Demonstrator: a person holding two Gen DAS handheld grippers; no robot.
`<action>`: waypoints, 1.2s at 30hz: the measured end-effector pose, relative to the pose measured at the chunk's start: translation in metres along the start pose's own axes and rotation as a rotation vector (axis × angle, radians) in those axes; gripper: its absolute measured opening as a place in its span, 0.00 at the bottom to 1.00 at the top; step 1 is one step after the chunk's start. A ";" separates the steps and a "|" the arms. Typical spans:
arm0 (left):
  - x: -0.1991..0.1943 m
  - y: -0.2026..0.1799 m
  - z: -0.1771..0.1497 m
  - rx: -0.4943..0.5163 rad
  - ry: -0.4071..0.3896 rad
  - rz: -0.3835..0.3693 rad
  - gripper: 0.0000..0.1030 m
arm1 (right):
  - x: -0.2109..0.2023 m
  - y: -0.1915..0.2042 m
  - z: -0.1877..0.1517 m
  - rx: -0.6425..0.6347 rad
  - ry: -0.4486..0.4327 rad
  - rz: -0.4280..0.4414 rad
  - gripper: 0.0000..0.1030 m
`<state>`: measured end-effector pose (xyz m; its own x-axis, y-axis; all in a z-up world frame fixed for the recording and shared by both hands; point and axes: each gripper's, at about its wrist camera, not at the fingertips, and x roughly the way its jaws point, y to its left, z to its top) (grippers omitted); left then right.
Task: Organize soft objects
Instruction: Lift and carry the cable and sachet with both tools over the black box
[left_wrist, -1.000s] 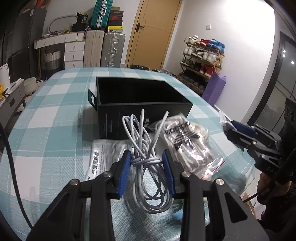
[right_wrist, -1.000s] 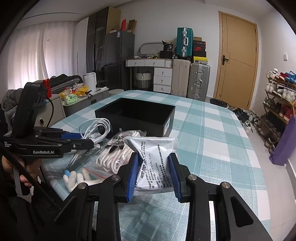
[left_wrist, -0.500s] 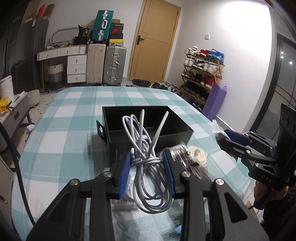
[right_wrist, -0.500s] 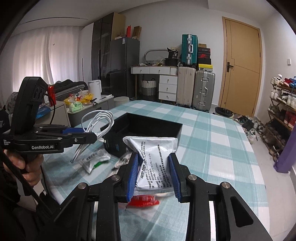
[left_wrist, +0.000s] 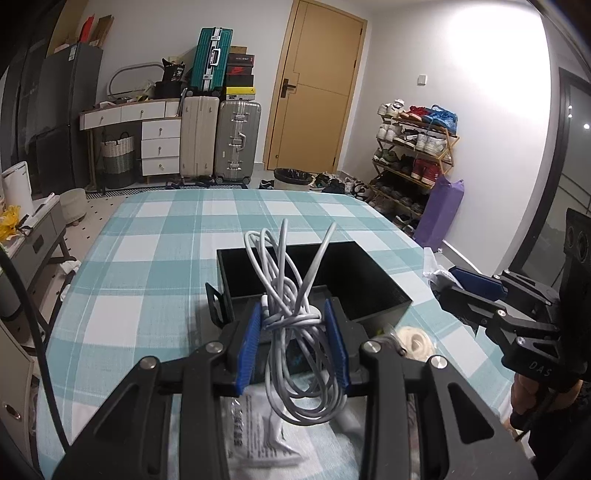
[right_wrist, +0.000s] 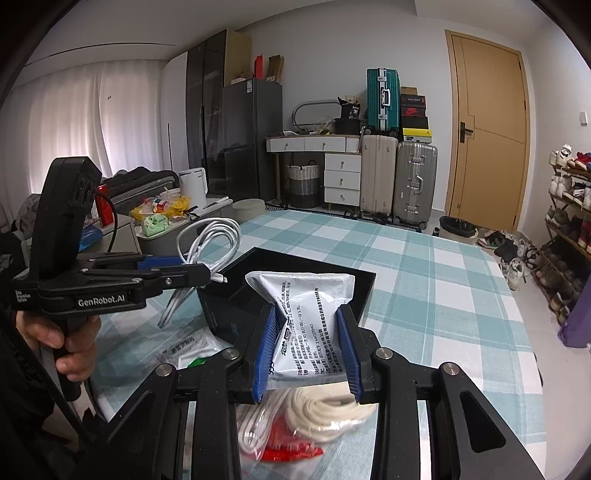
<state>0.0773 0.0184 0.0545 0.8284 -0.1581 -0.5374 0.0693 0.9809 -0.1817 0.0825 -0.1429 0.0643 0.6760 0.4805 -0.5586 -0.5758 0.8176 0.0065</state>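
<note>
My left gripper (left_wrist: 293, 314) is shut on a coiled white cable (left_wrist: 295, 295), held in the air just in front of the open black box (left_wrist: 369, 284). From the right wrist view the cable (right_wrist: 210, 240) hangs beside the box's near left corner. My right gripper (right_wrist: 306, 317) is shut on a white printed packet (right_wrist: 310, 306), also lifted, near the black box (right_wrist: 295, 266). Its side shows at the right of the left wrist view, the right gripper (left_wrist: 458, 284) level with the box rim.
On the checked tablecloth (left_wrist: 155, 258) below lie a white sachet (left_wrist: 258, 432), a bundle of white rope (right_wrist: 325, 410) in a clear bag with something red (right_wrist: 291, 450), and another packet (right_wrist: 184, 347). A person's hand (right_wrist: 62, 339) grips the left handle.
Both grippers have risen and moved forward with their loads. The box has drawn nearer beneath them, and the items on the cloth have slid lower in both views.
</note>
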 end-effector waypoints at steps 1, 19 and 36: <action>0.003 0.001 0.002 0.000 0.002 0.003 0.32 | 0.003 -0.001 0.002 0.002 0.001 0.003 0.32; 0.046 0.004 0.027 0.009 0.025 0.003 0.32 | 0.054 -0.016 0.022 -0.001 0.056 0.037 0.32; 0.068 0.001 0.027 0.048 0.063 0.010 0.32 | 0.092 -0.024 0.027 -0.013 0.118 0.042 0.32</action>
<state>0.1490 0.0120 0.0397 0.7926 -0.1534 -0.5901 0.0891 0.9866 -0.1369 0.1709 -0.1094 0.0345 0.5925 0.4732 -0.6519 -0.6090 0.7928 0.0219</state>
